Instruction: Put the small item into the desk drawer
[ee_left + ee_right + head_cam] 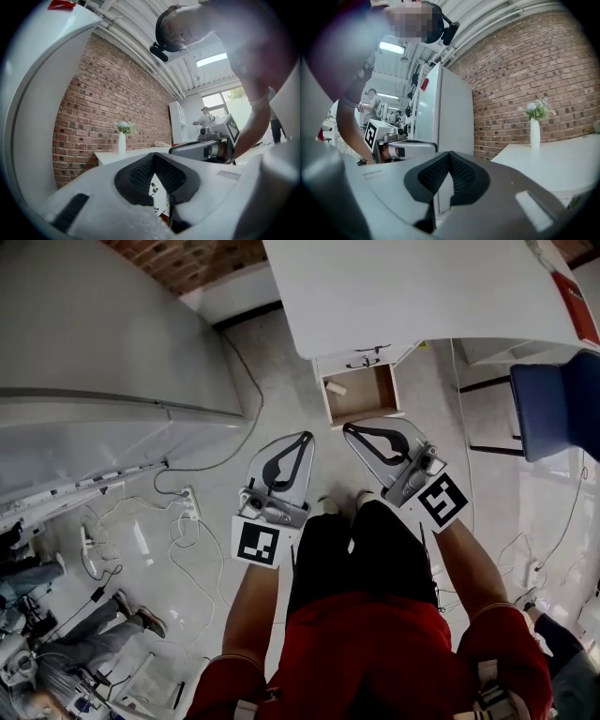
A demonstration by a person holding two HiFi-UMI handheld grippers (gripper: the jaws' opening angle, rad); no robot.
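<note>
the small item (336,388) is lying inside the open desk drawer (371,393), at its left side. the drawer is standing pulled out under the near edge of the white desk (422,296). the left gripper (307,436) and the right gripper (348,427) are hovering side by side just near of the drawer. each is holding its jaws pressed together at the tips, gripping nothing. a vase (535,132) is standing on the desk in front of the brick wall (562,61).
</note>
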